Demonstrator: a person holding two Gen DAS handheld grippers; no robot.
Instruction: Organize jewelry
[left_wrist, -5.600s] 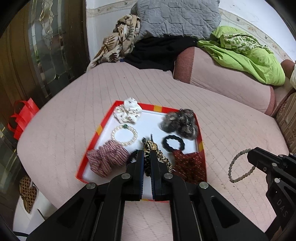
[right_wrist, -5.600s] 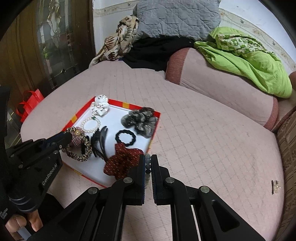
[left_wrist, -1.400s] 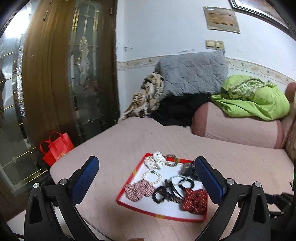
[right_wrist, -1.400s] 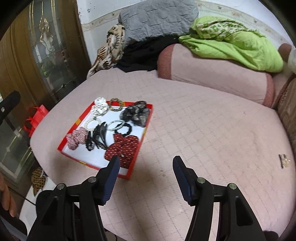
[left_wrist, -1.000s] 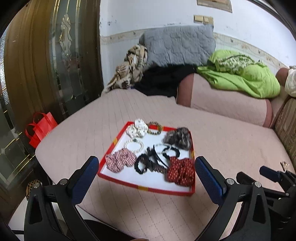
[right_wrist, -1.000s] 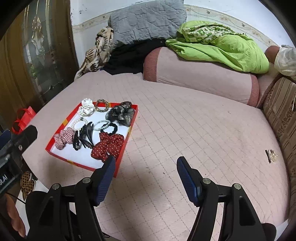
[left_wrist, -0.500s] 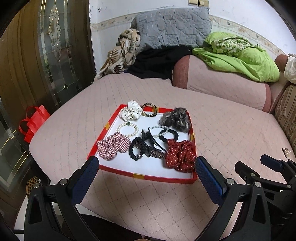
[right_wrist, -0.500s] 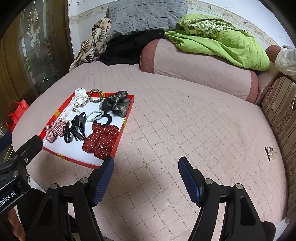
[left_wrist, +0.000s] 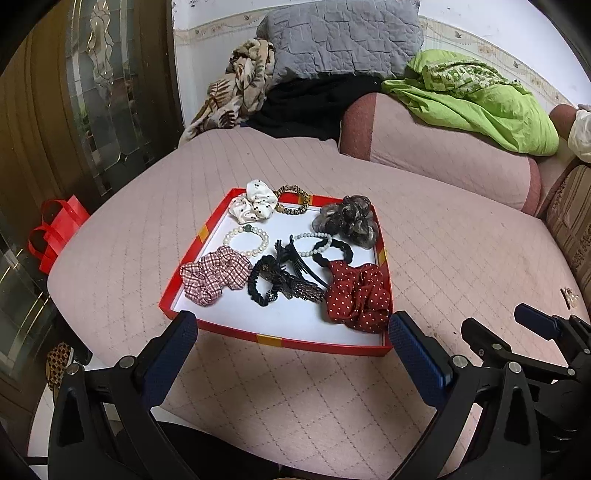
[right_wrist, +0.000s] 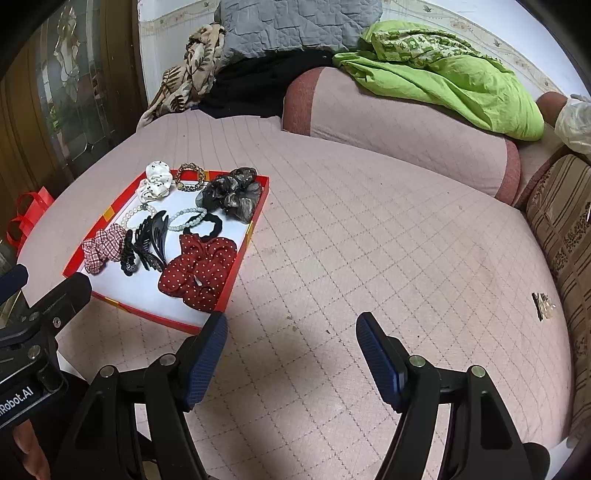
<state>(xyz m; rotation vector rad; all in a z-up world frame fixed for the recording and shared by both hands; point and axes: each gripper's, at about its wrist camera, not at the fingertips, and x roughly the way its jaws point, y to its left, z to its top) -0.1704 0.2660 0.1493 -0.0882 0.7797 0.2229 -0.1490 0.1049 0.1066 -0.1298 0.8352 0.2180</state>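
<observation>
A broad bed covered in a pink quilted spread (left_wrist: 424, 229) carries everything, with a pink bolster (right_wrist: 399, 129) along its far edge under a crumpled lime-green sheet (right_wrist: 461, 74) and a grey quilted pillow (left_wrist: 343, 37). Near the spread's left edge lies a shallow red-rimmed tray with a white floor (left_wrist: 291, 341), and all the jewelry but one piece sits inside it. At the tray's near right corner rests a dark red scrunchie with white dots (left_wrist: 356, 291); the far right corner holds a smoky grey sheer scrunchie (left_wrist: 347, 221). A pink-and-white checked scrunchie (left_wrist: 214, 275) lies by the left rim, a white dotted scrunchie (left_wrist: 253, 201) at the far left corner, and a leopard-print hair tie (left_wrist: 291, 199) leans on the far rim. In the middle are a black claw clip (right_wrist: 155, 230), a black lace-trimmed hair tie (left_wrist: 280, 284), a plain black hair tie (left_wrist: 334, 251) and two pearl bracelets (left_wrist: 245, 242) (one overlapped by the clip). A small gold-toned piece (right_wrist: 543, 304) lies alone by the spread's right edge.

The left gripper (left_wrist: 291, 339) hangs over the tray's near rim, fingers spread wide with nothing between them. The right gripper (right_wrist: 291, 338) is likewise parted and empty above bare quilt, just right of the tray.
</observation>
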